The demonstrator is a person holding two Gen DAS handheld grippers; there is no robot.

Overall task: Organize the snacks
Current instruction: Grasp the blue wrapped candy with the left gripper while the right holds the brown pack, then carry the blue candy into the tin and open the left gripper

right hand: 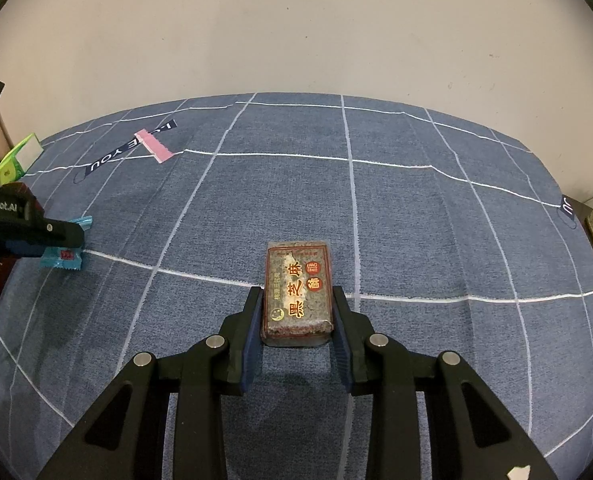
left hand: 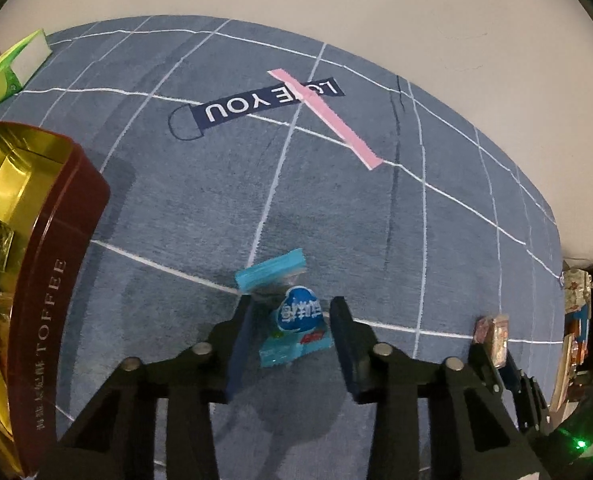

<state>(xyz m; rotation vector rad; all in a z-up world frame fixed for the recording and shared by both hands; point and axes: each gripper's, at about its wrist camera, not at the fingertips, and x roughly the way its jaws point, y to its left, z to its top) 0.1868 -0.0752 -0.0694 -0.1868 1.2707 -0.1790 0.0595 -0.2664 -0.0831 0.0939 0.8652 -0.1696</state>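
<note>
**A:** ok so what's on the blue checked cloth (right hand: 416,208) right now, counted?

**B:** Two loose snacks as far as I can tell. One light-blue wrapped candy (left hand: 294,322) and one dark sesame bar (right hand: 298,292) in clear wrap with red and gold characters.

**A:** and the grippers?

**B:** The left gripper (left hand: 290,316) sits around the blue candy, fingers on both sides of it but with gaps showing, so it's spread fairly wide and not pinching. The candy lies on the cloth between them. The right gripper (right hand: 298,304) has the sesame bar between its two fingers, both pads right up against the long sides. Looks clamped on it, with the bar resting on the cloth.

**A:** where's the tin?

**B:** One dark red TOFFEE tin (left hand: 52,280) at the left edge, gold inside, lid off, with some wrapped stuff in it. Can't count those, too cropped.

**A:** anything else?

**B:** One green tissue pack (left hand: 10,68) at the far left corner and one strip of pink tape (left hand: 324,118) across the "LOVE YOU" print. Also a heap of snack packs (left hand: 576,320) off the right edge, too squashed to count.
</note>
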